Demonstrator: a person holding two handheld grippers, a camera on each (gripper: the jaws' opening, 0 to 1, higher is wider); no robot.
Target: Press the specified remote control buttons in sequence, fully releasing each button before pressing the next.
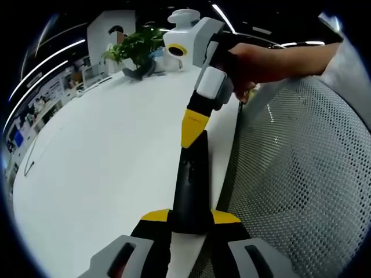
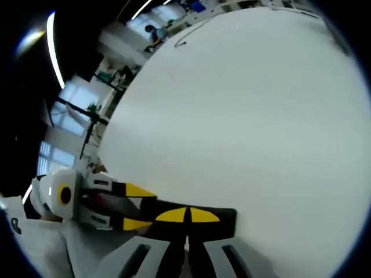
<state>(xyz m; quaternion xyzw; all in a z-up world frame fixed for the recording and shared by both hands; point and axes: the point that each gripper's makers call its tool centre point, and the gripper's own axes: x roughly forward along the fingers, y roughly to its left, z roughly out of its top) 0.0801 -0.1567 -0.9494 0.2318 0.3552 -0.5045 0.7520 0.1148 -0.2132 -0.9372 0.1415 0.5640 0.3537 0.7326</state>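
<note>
Counter (image 1: pixel 104 156) surface was white, smooth and broad, running away toward a far end where a green potted plant (image 1: pixel 136 46) stood beside a white appliance (image 1: pixel 184 20). Ceiling strip lights (image 1: pixel 49 61) crossed a dim, open office-like room, with shelving and desks visible along the left side. A grey mesh chair back (image 1: pixel 313 174) stood just beside the counter's near edge on the right. The black remote control (image 1: pixel 191 188) lay near that edge, its near end gripped between the yellow tips of the left claw (image 1: pixel 191 219), which was closed narrowly upon it. The right claw (image 1: pixel 194 124) came down from above, held in a person's hand (image 1: pixel 261 61), its yellow tips brought together and resting on the remote's upper face. In the right gripper view, the right claw (image 2: pixel 186 215) showed its tips touching one another against the remote control (image 2: pixel 223 223), with the left claw (image 2: pixel 136 205) entering from the left and clasping the remote's end. Windows (image 2: pixel 55 153) and a thin cable (image 2: pixel 188 35) on the counter (image 2: pixel 243 116) showed in that view.
</note>
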